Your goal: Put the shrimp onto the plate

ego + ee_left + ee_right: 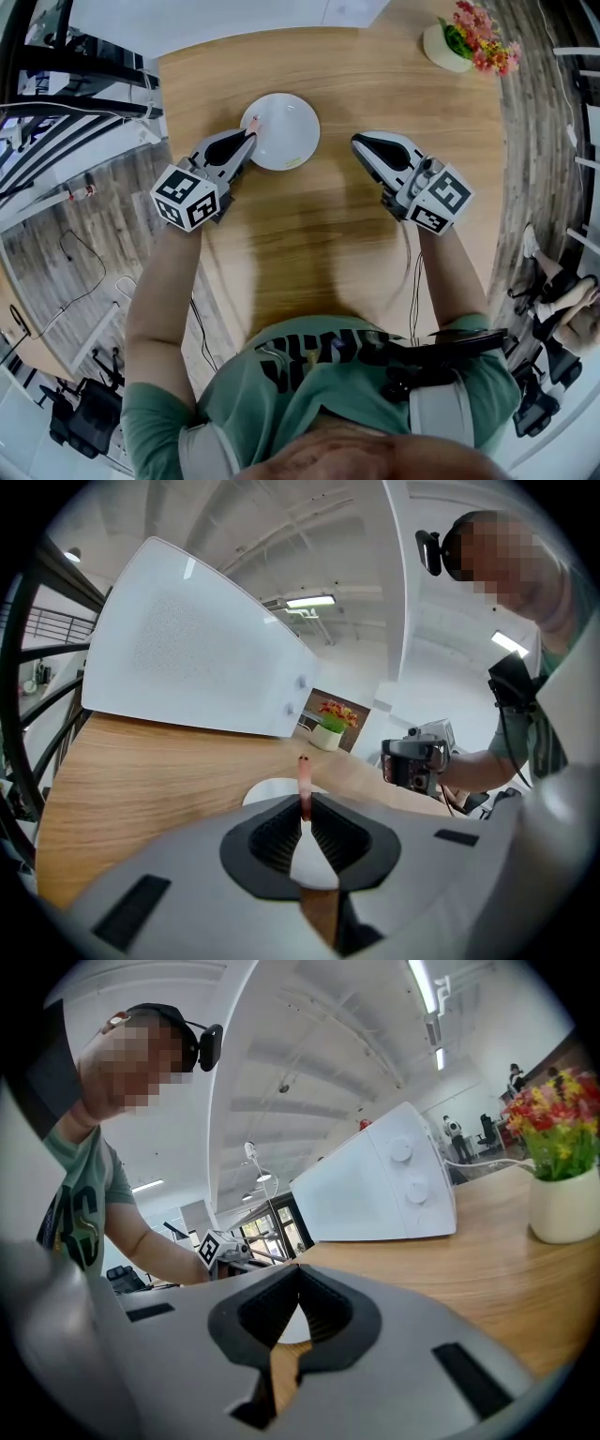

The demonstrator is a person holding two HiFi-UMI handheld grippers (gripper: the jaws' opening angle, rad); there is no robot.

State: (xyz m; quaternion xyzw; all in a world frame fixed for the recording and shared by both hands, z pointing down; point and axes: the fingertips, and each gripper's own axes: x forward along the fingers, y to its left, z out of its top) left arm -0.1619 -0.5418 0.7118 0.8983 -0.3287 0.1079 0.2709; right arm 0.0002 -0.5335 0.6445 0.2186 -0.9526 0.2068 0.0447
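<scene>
Shrimp (304,780), slim, pink, glossy, pinched upright in left gripper's (305,810) ribbed black jaws, upper centre over round white plate's (295,131) rim, right gripper (298,1279) closed, empty, on grainy wooden table (309,230).

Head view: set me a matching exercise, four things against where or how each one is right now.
1 shrimp
2 plate
3 right gripper
4 flower pot

A at the far right corner of the table
B shut, nothing between its jaws
C pinched in the left gripper
D white, round, lying on the table

Pairs: 1-C, 2-D, 3-B, 4-A
</scene>
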